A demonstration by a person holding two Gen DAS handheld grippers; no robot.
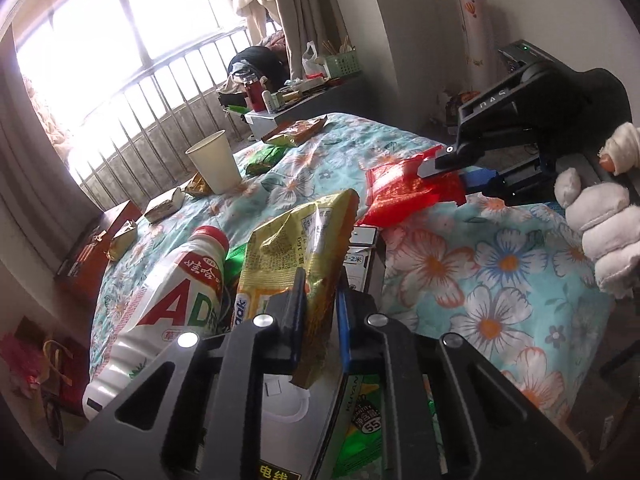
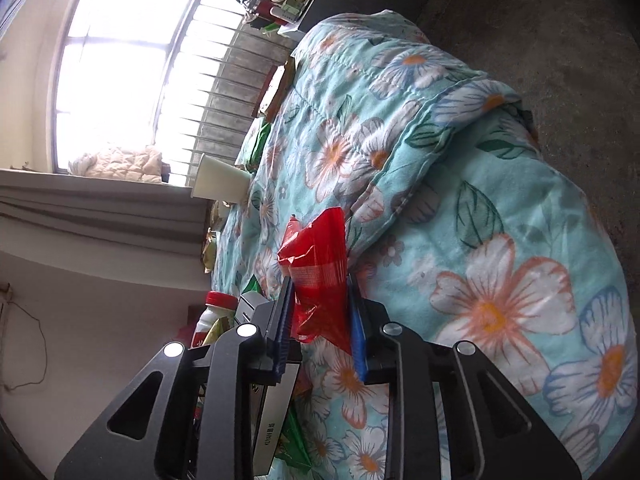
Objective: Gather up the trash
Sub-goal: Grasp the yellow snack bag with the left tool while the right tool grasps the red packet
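Note:
In the left wrist view my left gripper point(image 1: 320, 285) is shut on the lower edge of a crumpled yellow snack bag point(image 1: 300, 232), which stands up between the pads. To the right, my right gripper point(image 1: 438, 162) pinches a red plastic wrapper point(image 1: 400, 190); a hand in a white glove point(image 1: 600, 216) holds that gripper. The right wrist view shows the same red wrapper point(image 2: 320, 256) squeezed between the two blue pads of the right gripper point(image 2: 320, 282), just above the flowered cloth point(image 2: 480, 240).
On the flowered cloth point(image 1: 500, 280) stand a white paper cup point(image 1: 214, 166), a green packet point(image 1: 264, 158), an orange-brown packet point(image 1: 298, 130) and small foil wrappers point(image 1: 164, 204). A white bottle with a red cap point(image 1: 176, 292) and a white box point(image 1: 360, 256) lie near my left gripper.

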